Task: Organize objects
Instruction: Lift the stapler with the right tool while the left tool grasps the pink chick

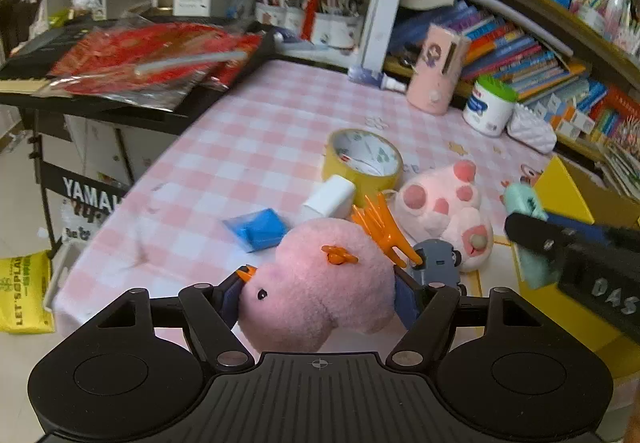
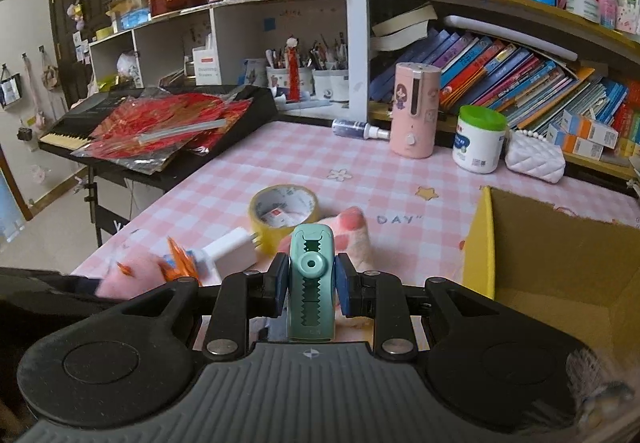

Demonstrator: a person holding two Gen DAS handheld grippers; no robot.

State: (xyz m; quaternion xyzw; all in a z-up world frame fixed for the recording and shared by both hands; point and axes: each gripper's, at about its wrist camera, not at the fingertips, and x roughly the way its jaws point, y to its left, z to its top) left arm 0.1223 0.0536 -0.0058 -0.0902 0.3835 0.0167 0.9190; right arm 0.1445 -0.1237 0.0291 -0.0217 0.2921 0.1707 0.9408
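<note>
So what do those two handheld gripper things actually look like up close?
The left gripper and right gripper match: black plastic linkage arms with silver rivets, two round black discs, a ribbed grey plate bearing a small crosshair mark, and blue finger pads. No cables or sleeves show.

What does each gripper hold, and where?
Left gripper: pink plush chick, pinched across its body. Right gripper: mint clip, pinched by its sides.

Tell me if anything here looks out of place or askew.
The small spray bottle lies on its side at the back of the table instead of standing. Crumpled red foil sheets are heaped over the keyboard.
</note>
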